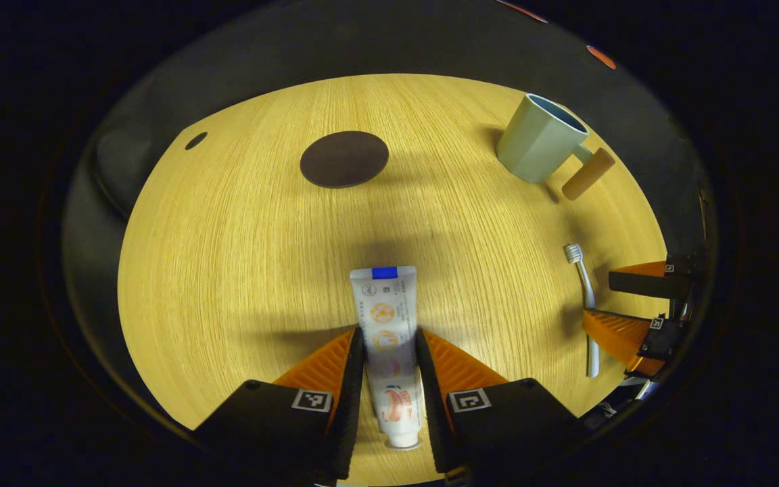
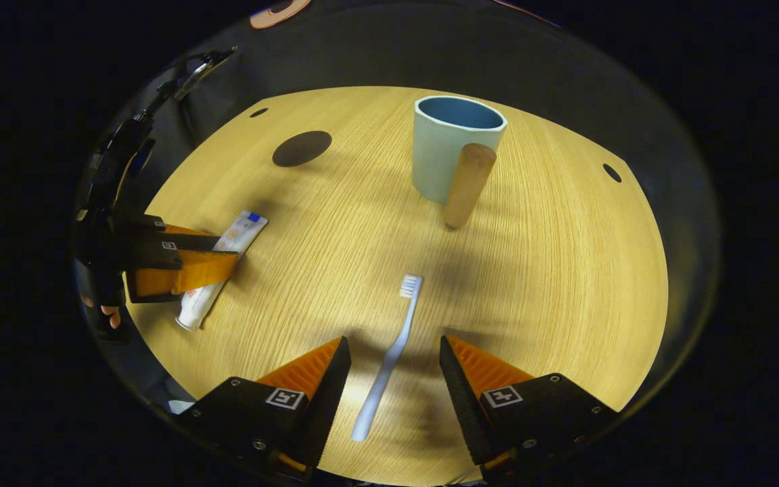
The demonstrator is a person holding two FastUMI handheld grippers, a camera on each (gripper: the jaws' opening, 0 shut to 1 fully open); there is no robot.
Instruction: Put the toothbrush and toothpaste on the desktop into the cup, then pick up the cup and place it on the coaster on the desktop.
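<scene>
A white toothpaste tube (image 1: 384, 297) lies flat on the wooden table (image 1: 227, 257), cap end toward me. My left gripper (image 1: 391, 335) is shut on its middle, both fingers pressing its sides; the right gripper view shows the same hold on the tube (image 2: 244, 226) by the left gripper (image 2: 227, 249). A white toothbrush (image 2: 396, 338) lies on the table with its handle between the spread fingers of my open right gripper (image 2: 395, 348), a gap on either side. The pale green cup (image 2: 443, 145) with a wooden handle stands upright beyond it. A dark round coaster (image 1: 344, 159) lies farther off.
The left gripper view has the cup (image 1: 539, 138) at the far right, with the toothbrush (image 1: 587, 297) and right gripper (image 1: 599, 297) near the right table edge. Small dark holes (image 1: 195, 141) (image 2: 611, 172) mark the tabletop's corners. A hand (image 2: 109, 314) holds the left gripper.
</scene>
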